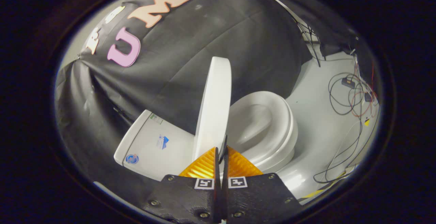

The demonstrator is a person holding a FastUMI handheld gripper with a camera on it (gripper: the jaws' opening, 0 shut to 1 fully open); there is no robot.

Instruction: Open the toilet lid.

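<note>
Toilet lid (214, 105) raised, standing nearly upright, seen edge-on just ahead of the tool (221, 157). Tool closed, fingers (204, 166) pressed together with hardly a gap and nothing clearly held; whether the tips touch the lid's lower edge cannot be told. To one side of the lid, the white tank (153, 142) against the black cloth wall (204, 40). To the other side of the lid, the seat (272, 128) lying flat over the bowl. Beyond the seat, loose cables (351, 105) trailing across the pale floor (316, 122).
</note>
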